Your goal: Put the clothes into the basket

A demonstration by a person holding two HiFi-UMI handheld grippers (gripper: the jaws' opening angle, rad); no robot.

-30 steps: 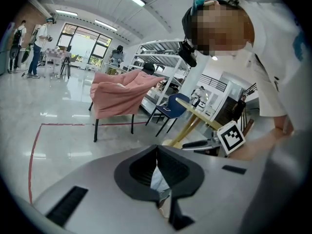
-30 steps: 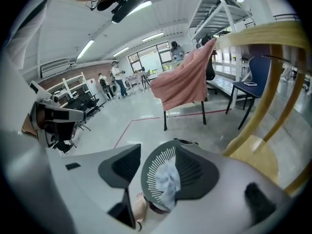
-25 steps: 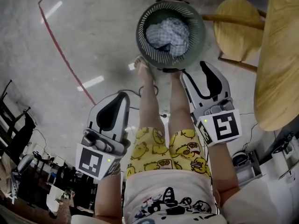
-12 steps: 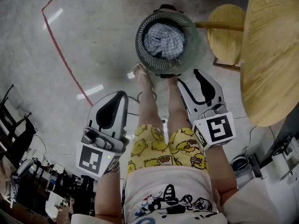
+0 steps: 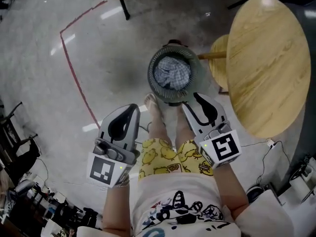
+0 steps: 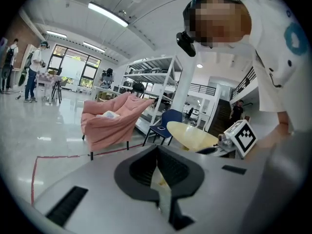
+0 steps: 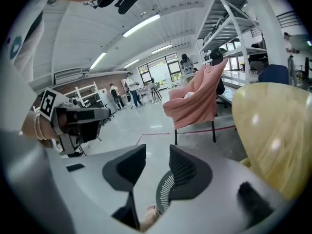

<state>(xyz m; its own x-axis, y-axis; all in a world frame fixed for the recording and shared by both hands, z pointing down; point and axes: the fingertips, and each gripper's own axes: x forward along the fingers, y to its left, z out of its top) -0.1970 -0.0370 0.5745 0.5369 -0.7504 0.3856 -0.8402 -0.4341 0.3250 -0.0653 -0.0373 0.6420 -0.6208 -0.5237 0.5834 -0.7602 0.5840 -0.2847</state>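
Observation:
The grey slatted basket (image 5: 154,85) stands on the floor in front of the person's feet, with blue-and-white checked clothes (image 5: 171,73) bunched inside it. My left gripper (image 5: 133,106) hangs to the near left of the basket, well above the floor; its pads meet at the tip (image 6: 157,147) and it is shut on nothing. My right gripper (image 5: 195,95) hovers over the basket's near rim. Its jaws (image 7: 157,152) stand apart with nothing between them and have just been closing. Part of the basket's rim (image 7: 165,195) shows below them.
A round wooden table (image 5: 269,63) stands at the right, with a wooden stool (image 5: 217,65) tucked beside the basket. A red tape line (image 5: 74,73) runs across the floor at the left. A pink-draped chair (image 6: 109,121) stands farther off. Cluttered gear lies at the lower left.
Both grippers have risen away from the floor, so the basket looks smaller and farther below. The right jaws stand a little narrower. More of the round table shows.

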